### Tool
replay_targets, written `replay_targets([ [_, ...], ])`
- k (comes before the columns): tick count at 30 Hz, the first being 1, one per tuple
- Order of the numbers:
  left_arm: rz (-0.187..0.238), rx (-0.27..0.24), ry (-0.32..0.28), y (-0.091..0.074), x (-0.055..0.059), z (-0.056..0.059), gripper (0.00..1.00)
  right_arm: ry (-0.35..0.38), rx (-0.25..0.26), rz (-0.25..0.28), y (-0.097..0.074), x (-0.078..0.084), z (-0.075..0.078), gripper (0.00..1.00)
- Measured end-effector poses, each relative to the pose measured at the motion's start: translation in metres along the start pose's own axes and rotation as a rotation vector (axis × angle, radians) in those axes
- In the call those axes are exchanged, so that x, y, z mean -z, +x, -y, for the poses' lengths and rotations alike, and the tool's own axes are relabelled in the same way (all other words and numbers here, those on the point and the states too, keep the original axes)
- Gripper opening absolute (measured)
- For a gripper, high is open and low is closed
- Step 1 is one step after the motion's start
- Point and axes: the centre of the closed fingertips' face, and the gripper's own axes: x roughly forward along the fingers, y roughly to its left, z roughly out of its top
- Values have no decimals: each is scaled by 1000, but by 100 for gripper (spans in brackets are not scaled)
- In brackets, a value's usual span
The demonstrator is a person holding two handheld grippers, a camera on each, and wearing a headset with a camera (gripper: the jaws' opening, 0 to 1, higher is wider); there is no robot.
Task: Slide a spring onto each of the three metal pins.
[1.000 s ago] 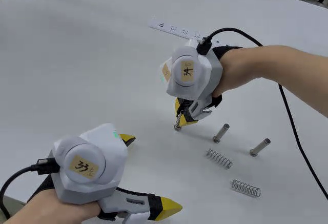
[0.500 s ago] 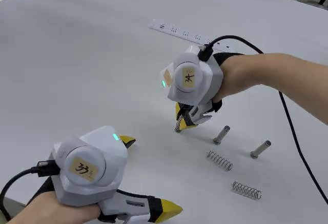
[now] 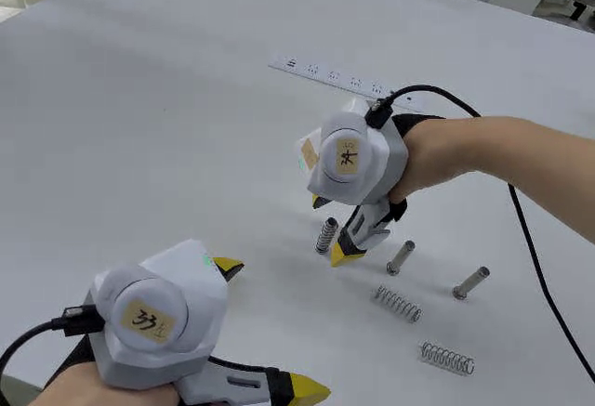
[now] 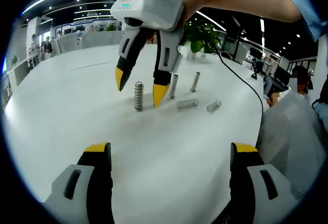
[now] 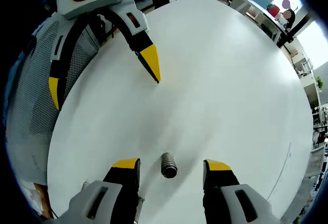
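A spring (image 3: 326, 236) stands upright on the white table, sleeved over a pin. My right gripper (image 3: 329, 230) is open, with a yellow tip on each side of the spring and neither touching it. From above, the spring's top (image 5: 168, 165) lies between that gripper's jaws (image 5: 171, 166). Two bare metal pins (image 3: 401, 257) (image 3: 471, 282) stand to the right. Two loose springs (image 3: 398, 303) (image 3: 447, 359) lie in front of them. My left gripper (image 3: 268, 327) is open near the table's front edge and holds nothing. Its view shows the sleeved spring (image 4: 138, 96) and the right gripper (image 4: 139, 85).
A white power strip (image 3: 339, 79) lies flat behind the right gripper. A black cable (image 3: 539, 248) runs from that gripper past the right arm. People and office desks (image 4: 46, 42) show far behind the table.
The right gripper was shut on the spring at the table; now its jaws have opened and the spring stands by itself. The left gripper has hardly moved.
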Motion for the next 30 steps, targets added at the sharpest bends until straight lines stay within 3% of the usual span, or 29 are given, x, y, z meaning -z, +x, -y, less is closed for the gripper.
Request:
replay_targets([
  [2, 5, 0, 0, 0, -2, 0, 95, 12, 9, 19, -1, -1, -1, 53],
  [6, 9, 2, 5, -1, -4, -1, 95, 35, 40, 62, -5, -2, -1, 74],
  [14, 14, 9, 21, 1, -11, -2, 95, 99, 52, 118, -9, -2, -13, 82],
  [19, 19, 11, 27, 2, -15, -3, 95, 149, 97, 177, -14, -9, -14, 99],
  [30, 20, 23, 43, 2, -21, -2, 95, 228, 173, 263, -39, -14, -18, 99],
])
